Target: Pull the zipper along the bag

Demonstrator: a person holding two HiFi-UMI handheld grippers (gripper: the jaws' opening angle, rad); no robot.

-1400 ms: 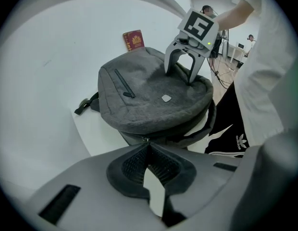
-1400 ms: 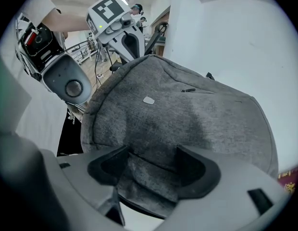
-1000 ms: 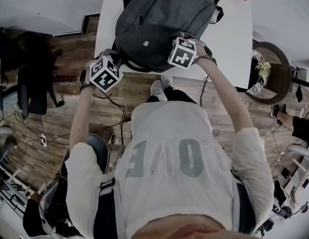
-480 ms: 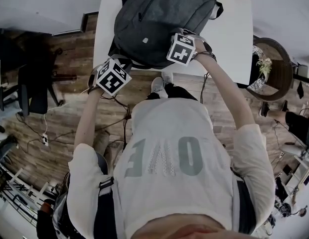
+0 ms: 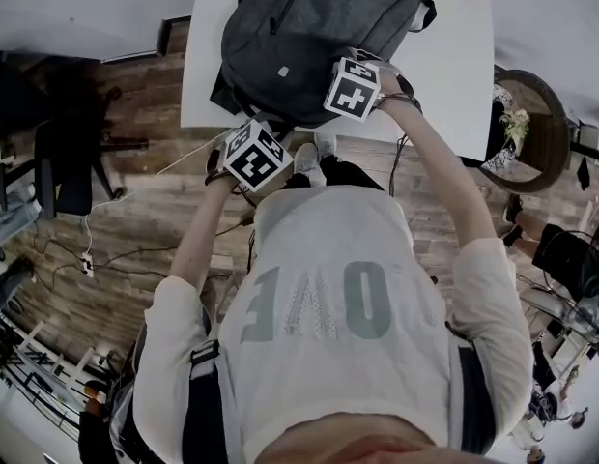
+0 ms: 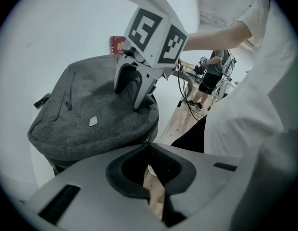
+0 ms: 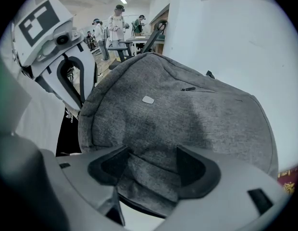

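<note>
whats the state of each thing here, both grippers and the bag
left gripper: shut, tips at the side seam of the backpack; whether they pinch anything there can't be told
right gripper: jaws wide, clamped on a fold of the backpack
backpack: lying flat on the table; main zipper open or closed, can't tell

Even, washed-out light fills all views, with fisheye bending and dark corners.
</note>
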